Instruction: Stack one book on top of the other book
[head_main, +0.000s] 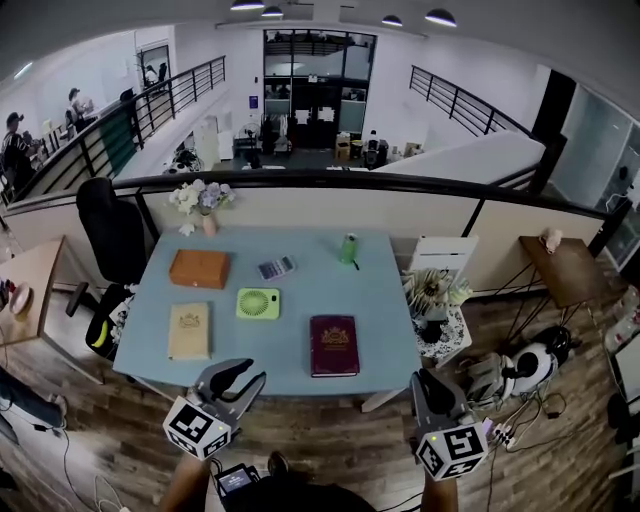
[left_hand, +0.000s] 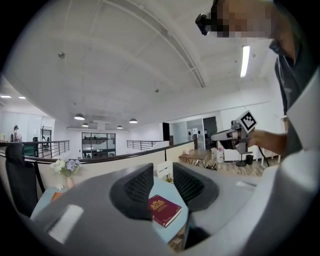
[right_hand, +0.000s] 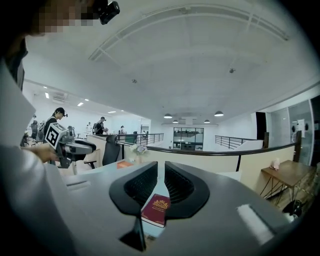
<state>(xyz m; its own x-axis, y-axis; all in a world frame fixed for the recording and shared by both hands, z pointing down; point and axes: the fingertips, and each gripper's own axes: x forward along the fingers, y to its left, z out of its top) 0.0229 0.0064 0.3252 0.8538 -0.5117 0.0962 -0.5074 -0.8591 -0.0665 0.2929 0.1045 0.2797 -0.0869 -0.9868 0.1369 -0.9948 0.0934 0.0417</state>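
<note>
Head view, books: maroon book (head_main: 334, 345) lies flat near the front right of the blue tabletop (head_main: 292, 340). The tan book (head_main: 190, 331) lies flat near the front left. The two are well apart, with a small green fan (head_main: 258, 303) between them and a little further back. Neither book rests on the other.
Progress: no part of the stack is made, and both books lie untouched. Judged still to do: grip one book, carry it across, set it down square on the other.
Left gripper (head_main: 245, 378): held off the tabletop's front edge, just short of the tan book. Its jaws stand slightly apart with nothing between them; only the distant maroon book shows through the gap.
Right gripper (head_main: 425, 380): held off the front edge, to the right of the maroon book. Its jaws are pressed almost together and empty.
Vase (head_main: 209, 225): at the back left corner, holding pale flowers (head_main: 200, 195).
Green bottle (head_main: 348, 248): upright at the back, right of centre. Its contents cannot be told.
Orange-brown box (head_main: 199, 268): behind the tan book, lid down, nothing of the inside visible. It may be a case rather than a box.
Calculator (head_main: 275, 267): lies loose between the box and the bottle, inside nothing.
</note>
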